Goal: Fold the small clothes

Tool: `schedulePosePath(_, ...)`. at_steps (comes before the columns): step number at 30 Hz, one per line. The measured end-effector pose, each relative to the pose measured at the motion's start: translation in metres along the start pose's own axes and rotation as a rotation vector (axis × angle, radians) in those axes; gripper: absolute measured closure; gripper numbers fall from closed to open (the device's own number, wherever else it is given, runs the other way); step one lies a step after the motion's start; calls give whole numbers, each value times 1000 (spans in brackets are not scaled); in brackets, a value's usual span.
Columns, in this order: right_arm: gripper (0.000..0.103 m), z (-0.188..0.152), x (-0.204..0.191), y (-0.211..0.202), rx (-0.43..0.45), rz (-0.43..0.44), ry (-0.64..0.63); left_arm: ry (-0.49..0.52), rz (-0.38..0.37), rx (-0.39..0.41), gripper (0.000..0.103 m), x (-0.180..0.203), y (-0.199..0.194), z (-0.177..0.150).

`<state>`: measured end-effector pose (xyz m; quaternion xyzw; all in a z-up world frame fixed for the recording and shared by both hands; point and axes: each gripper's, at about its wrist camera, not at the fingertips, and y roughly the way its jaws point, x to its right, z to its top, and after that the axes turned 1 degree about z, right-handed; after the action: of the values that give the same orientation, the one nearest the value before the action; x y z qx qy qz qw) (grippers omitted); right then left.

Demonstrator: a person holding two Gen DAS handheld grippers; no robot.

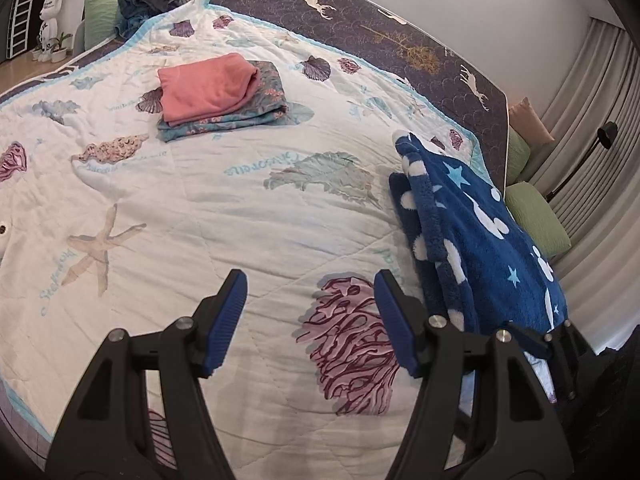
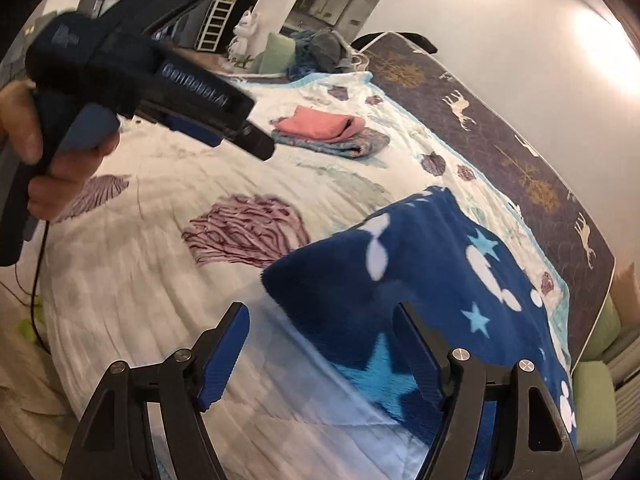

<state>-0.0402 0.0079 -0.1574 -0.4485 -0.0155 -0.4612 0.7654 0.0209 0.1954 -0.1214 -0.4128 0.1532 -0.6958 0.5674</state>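
Two folded pieces, a pink garment [image 1: 206, 90] on a patterned teal one [image 1: 240, 118], were seen stacked toward the far side of the bed [image 1: 180, 208]. A blue fleece garment [image 1: 476, 236] with white dots and stars lay bunched near the bed's right edge, apparently not yet folded. The left gripper [image 1: 310, 320] was held above bare quilt, just beside the fleece, its fingers spread wide and empty. The right gripper [image 2: 320, 344] was poised over the fleece's near edge, fingers likewise wide, nothing gripped. The step in hand was judged to be reaching for the fleece; next, edges would need pinching and the garment spreading flat.
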Motion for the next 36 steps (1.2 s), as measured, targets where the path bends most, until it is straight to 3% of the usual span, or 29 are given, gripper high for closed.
schedulePosePath(7, 32, 7, -2, 23, -2, -73, 4, -10, -14, -9, 36, -1, 4, 5)
schedulePosePath(11, 71, 8, 18, 21, 19, -26, 115, -24, -28, -28, 35, -1, 11, 11)
schedulePosePath(14, 81, 6, 48, 10, 53, 82, 267, -32, -66, -53, 35, 5, 22, 19)
schedulePosePath(18, 85, -1, 78, 5, 67, 213, 433, -28, -157, -101, 35, 22, 46, 33)
schedulePosePath(24, 87, -6, 89, -5, 97, 271, 506, -147, -375, -235, 32, 42, 98, 55)
schedulePosePath(25, 87, -7, 91, -6, 102, 280, 519, -159, -385, -246, 29, 46, 105, 57)
schedulePosePath(32, 87, -13, 105, -12, 130, 327, 576, -137, -407, -299, 28, 84, 138, 72)
schedulePosePath(33, 87, -13, 106, -12, 132, 329, 578, -128, -407, -312, 33, 89, 144, 72)
schedulePosePath(34, 87, -13, 107, -12, 135, 331, 580, -119, -404, -318, 59, 93, 148, 71)
schedulePosePath(35, 87, -14, 107, -14, 140, 331, 584, -102, -405, -320, 70, 98, 150, 71)
schedulePosePath(36, 88, -14, 108, -15, 145, 328, 587, -96, -405, -318, 72, 100, 149, 72)
